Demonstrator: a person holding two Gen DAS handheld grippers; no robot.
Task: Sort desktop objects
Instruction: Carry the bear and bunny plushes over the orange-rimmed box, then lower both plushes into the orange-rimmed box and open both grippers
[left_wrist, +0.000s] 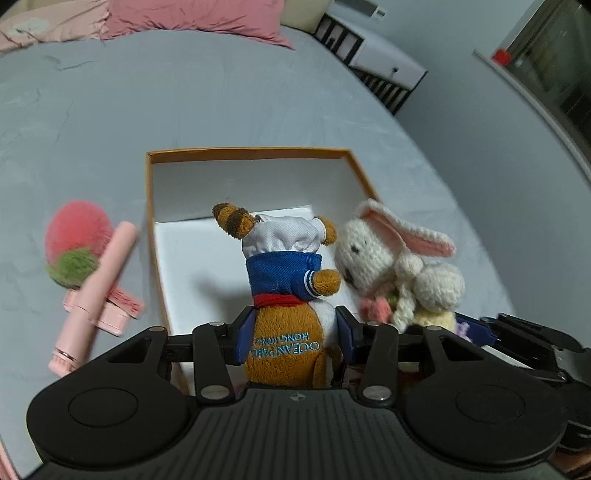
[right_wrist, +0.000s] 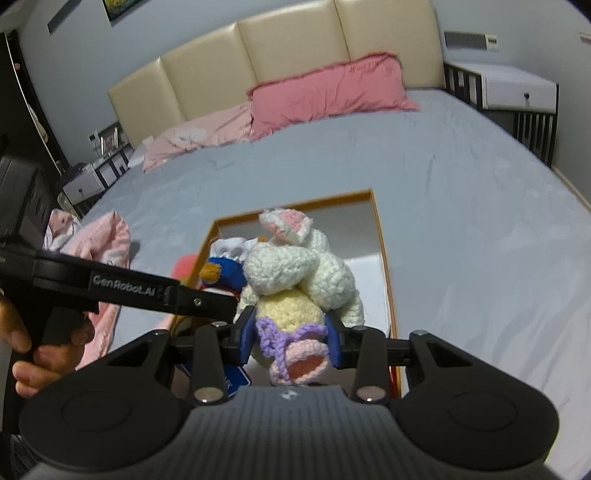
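Two toys held over the box, one in each gripper.

We have the left gripper (left_wrist: 293, 332) clamped on the plush fox (left_wrist: 290, 295) and the right gripper (right_wrist: 291, 341) clamped on the crochet rabbit (right_wrist: 295, 280) — both toys sit between their fingers, heads touching, above the open orange box (left_wrist: 149, 221), probably ready for dropping in; the pink tube (left_wrist: 96, 291) and peach plush (left_wrist: 75, 245) lie outside, left of it.

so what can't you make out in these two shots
- Box floor near the camera: both views, covered by the plush toys and tools.
- Bear face: left wrist view shows only its back; in the right wrist view the bunny covers it.
- Pink items left of the box: left wrist view, blurred.
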